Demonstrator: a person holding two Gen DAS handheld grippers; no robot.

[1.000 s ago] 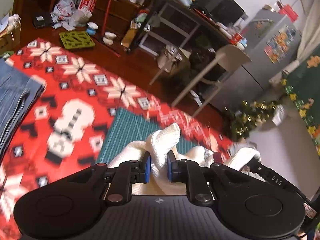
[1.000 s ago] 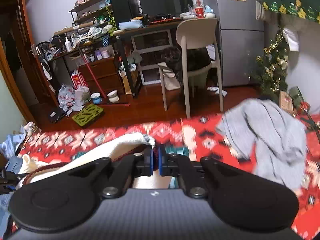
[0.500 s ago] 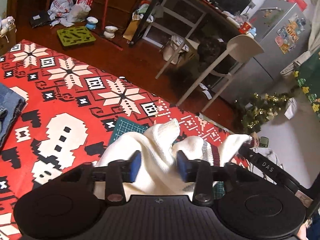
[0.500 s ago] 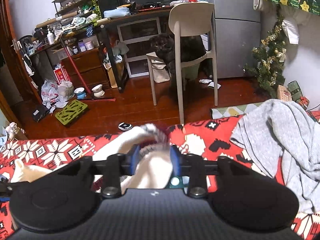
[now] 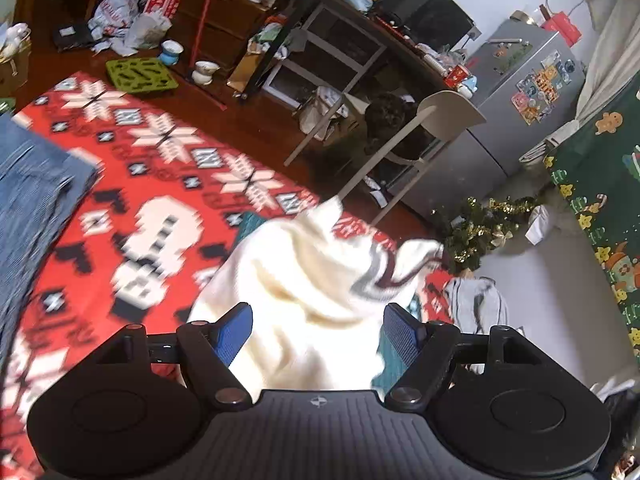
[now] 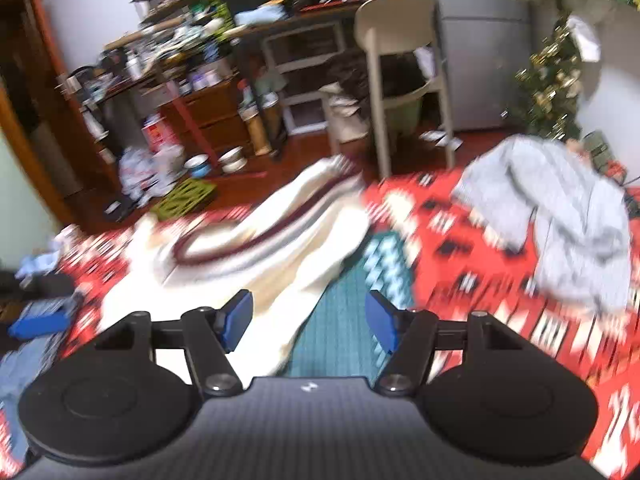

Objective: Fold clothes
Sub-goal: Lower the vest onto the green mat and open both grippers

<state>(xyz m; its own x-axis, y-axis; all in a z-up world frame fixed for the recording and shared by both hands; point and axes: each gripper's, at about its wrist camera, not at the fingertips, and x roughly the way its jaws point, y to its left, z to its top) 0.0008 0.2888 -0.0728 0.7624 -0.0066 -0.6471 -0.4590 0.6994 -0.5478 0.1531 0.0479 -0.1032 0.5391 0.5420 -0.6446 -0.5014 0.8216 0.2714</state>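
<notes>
we see the left claw (image 5: pixel 318 330) spread wide, its blue pads (image 5: pixel 234 332) apart with nothing pinched between them; the cream sweater (image 5: pixel 312 280) lies in a rumpled heap just ahead of it and between the fingers, though we cannot tell if a pad touches the knit. the right claw (image 6: pixel 308 316) is also wide and holds nothing. from that side the same sweater (image 6: pixel 256 248), with its dark red and grey stripes, stretches out flat across the red patterned blanket (image 6: pixel 460 232), partly covering a teal cutting mat (image 6: pixel 352 308) that shows between the right claw's fingers. a grey garment (image 6: pixel 568 208) sits crumpled on the blanket to the right, well apart from the sweater. folded blue jeans (image 5: pixel 32 192) lie at the left edge of the blanket (image 5: pixel 132 200). beyond the blanket stand a beige chair (image 6: pixel 400 40), a grey fridge (image 5: pixel 520 92) and a small tinselled christmas tree (image 6: pixel 548 76). both views are blurred.
</notes>
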